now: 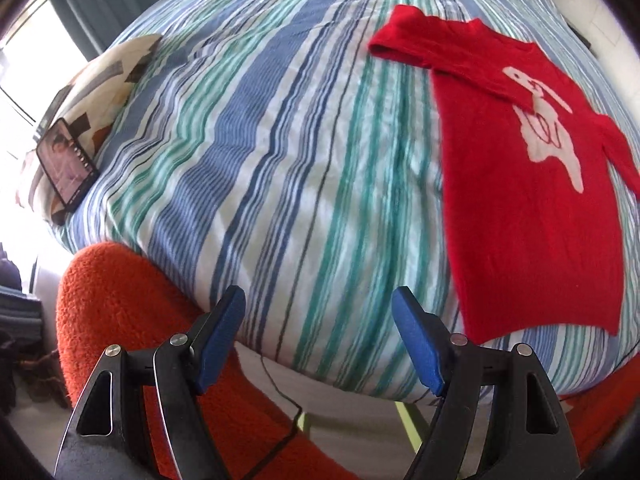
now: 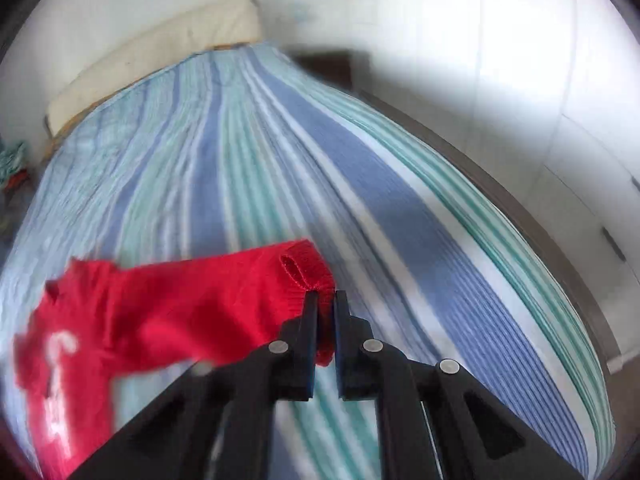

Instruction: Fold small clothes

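We found red sweater (image 1: 532, 208) lying on striped bed cover (image 1: 280, 160), front with white figure (image 1: 548, 128) up, one sleeve (image 1: 440, 64) folded across chest. Left tongs (image 1: 318, 308) spread wide, nothing between them, hanging over near edge of bed, apart from sweater. Right tongs (image 2: 326, 298) clenched on ribbed cuff (image 2: 316, 276) of other sleeve. We noted phone (image 1: 66, 160) propped against patterned pillow (image 1: 100, 80). Right wrist view blurred.
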`<state>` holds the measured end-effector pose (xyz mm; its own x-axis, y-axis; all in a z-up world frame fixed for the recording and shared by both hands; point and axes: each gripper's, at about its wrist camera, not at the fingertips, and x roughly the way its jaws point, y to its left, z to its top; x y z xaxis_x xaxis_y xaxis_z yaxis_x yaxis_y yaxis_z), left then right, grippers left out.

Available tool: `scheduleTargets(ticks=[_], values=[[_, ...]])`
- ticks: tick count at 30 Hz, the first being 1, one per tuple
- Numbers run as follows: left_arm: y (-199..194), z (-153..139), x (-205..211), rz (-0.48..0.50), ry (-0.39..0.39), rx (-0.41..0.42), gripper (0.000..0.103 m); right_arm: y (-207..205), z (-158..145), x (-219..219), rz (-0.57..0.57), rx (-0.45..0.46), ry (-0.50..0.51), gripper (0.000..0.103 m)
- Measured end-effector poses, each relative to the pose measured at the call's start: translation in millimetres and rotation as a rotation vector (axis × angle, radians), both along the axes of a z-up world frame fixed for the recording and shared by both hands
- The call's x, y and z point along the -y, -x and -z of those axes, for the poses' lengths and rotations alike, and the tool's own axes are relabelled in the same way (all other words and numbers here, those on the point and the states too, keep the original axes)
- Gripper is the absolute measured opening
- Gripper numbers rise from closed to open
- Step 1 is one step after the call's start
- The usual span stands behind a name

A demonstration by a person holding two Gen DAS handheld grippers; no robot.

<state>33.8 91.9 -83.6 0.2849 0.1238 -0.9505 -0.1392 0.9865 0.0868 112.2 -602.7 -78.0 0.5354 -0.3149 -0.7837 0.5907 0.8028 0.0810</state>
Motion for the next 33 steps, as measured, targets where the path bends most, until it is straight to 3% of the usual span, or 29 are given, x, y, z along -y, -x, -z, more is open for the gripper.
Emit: scheduleTargets(ticks=[4,9,14,18,20,23,25,26,29,31,33], values=[[0.7,-2.2,19.5,0.051,-0.023,-0.001,0.078,22.7,30.1,23.8,0.090,-0.021,-0.106,0.007],[3.8,-2.6,18.4,0.045,-0.051,-0.007,0.078,24.2,35.1,28.6,0.134,-0.030,-0.106,0.006],[3.7,3.8,12.8,0.019,-0.050,-0.026,0.078,31.0,74.4,38.4,0.212,-0.167,-0.146,0.005],[3.4,3.4,17.2,0.040,-0.068,-0.024,0.078,27.3,77.3,36.7,0.191,-0.205,-0.098,0.006],[3.4,1.3,17.1,0.039,-0.074,-0.014,0.078,23.9,75.8,39.5,0.178,-0.198,-0.120,0.008],[2.7,1.6,15.2,0.030,-0.074,-0.009,0.078,32.8,59.9,47.7,0.176,-0.125,-0.176,0.028],[1.4,4.8,15.7,0.028,-0.071,-0.016,0.078,42.0,38.9,48.9,0.190,-0.042,-0.172,0.029],[0.4,6.9,17.1,0.030,-0.070,-0.021,0.078,42.4,29.4,47.7,0.167,-0.006,-0.188,0.029],[-2.1,10.2,24.3,0.046,-0.068,-0.033,0.078,22.8,24.4,31.2,-0.012,0.065,-0.364,0.028],[-1.3,6.4,29.3,0.061,-0.070,-0.023,0.078,5.6,37.3,17.1,-0.078,0.036,-0.441,0.028],[1.2,0.0,31.2,0.076,-0.091,-0.007,0.078,-1.4,64.7,9.1,-0.071,-0.028,-0.479,0.028]])
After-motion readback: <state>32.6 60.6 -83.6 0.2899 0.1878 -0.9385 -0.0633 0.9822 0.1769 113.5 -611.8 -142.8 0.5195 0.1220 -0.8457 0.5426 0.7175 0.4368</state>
